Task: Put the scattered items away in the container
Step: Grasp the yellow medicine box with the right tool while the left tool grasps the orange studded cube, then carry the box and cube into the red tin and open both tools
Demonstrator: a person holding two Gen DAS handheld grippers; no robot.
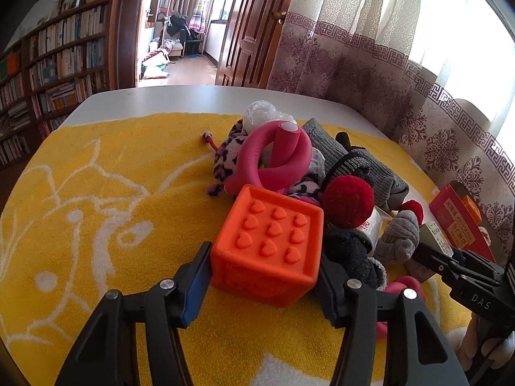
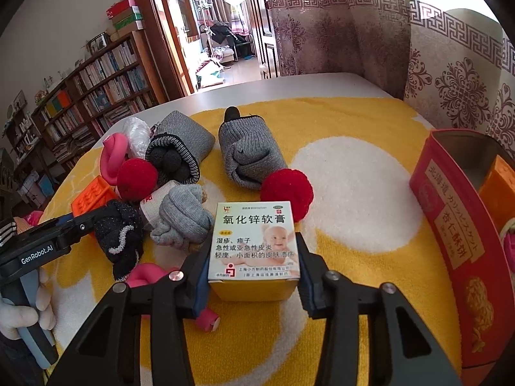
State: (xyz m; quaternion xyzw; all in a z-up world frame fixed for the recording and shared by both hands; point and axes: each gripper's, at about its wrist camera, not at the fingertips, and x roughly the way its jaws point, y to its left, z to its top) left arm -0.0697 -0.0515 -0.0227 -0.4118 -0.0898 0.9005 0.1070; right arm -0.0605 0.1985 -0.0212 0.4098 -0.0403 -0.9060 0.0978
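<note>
- Your left gripper reaches level over the yellow towel, jaws clamped on the orange block (beside the sock pile).
- Your right gripper grips the ointment box; the red tin stands just right.

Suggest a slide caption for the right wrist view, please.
Right gripper clamps an ointment box beside the red tin.
</note>
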